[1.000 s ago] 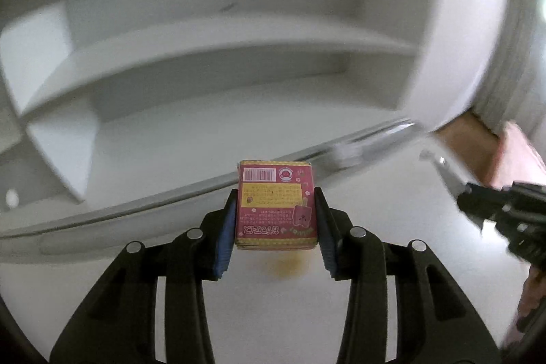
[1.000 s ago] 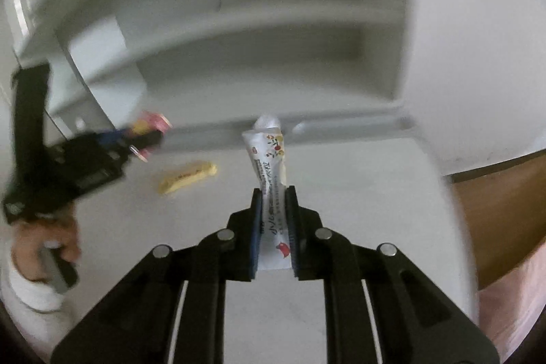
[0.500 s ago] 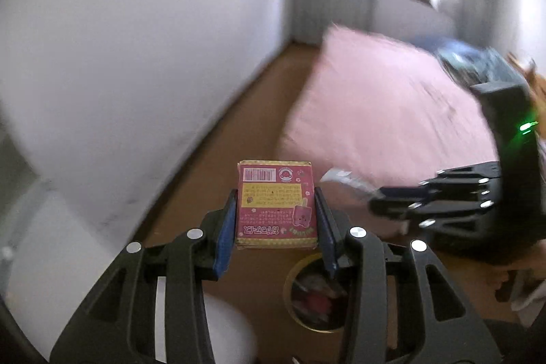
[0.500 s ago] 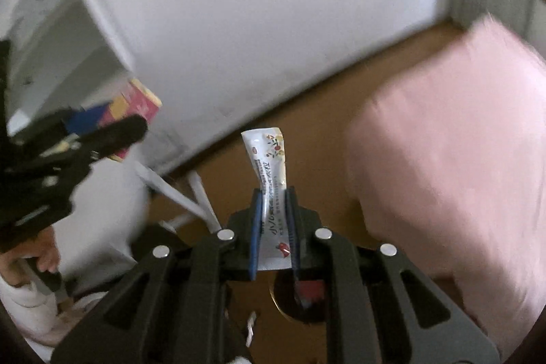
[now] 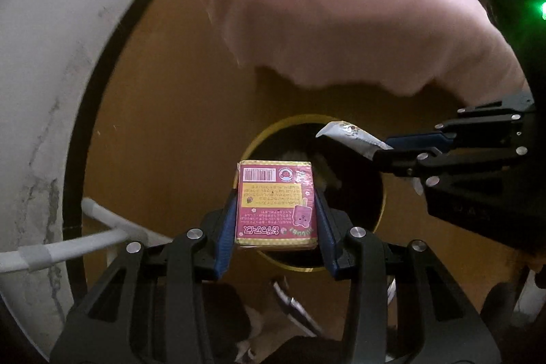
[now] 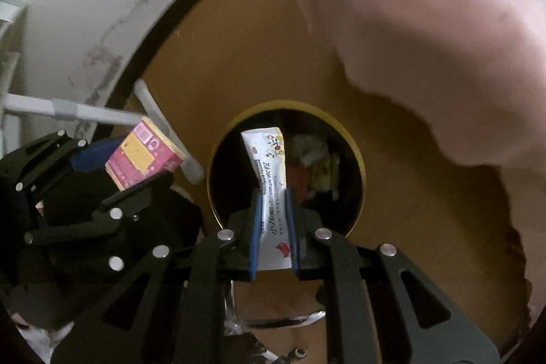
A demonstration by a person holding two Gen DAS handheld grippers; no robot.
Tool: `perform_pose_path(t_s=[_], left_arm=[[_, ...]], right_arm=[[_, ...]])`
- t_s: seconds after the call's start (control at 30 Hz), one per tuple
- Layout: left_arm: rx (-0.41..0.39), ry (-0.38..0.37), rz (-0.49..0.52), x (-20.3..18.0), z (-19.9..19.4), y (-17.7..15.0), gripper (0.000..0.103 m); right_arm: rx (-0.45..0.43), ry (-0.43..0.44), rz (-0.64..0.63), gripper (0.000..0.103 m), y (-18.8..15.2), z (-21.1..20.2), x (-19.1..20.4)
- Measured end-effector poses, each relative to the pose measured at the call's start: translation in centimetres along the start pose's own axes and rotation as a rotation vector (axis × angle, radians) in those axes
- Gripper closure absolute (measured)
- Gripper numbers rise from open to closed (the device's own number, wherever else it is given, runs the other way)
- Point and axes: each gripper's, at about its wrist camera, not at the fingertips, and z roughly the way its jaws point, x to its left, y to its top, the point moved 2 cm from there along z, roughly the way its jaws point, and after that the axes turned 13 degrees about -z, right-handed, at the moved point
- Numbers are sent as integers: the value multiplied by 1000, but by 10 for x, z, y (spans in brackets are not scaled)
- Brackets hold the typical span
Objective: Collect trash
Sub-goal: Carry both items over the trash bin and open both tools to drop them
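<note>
Two clamped grips — left hand-held gripper [image 5: 275, 214] on pink box [image 5: 275, 203], right hand-held gripper [image 6: 273, 224] on white sachet [image 6: 269, 179].

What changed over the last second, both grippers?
Both swung away from the white shelf unit and down over the round bin on the brown floor, which already holds trash. Nothing was taken or let go. The left gripper still clamps the pink box; the right gripper still clamps the white sachet, now right over the bin's mouth.
</note>
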Motion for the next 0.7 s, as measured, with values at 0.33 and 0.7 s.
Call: perform_pose_path(t_s=[0.33,0.7], left_arm=[[101,-38,-10,8,40,-2,62],[112,-89,-45,10,44,0,60]], right_arm=[[117,7,23,89,-22,39,0],[121,36,67,89,-19,40,-15]])
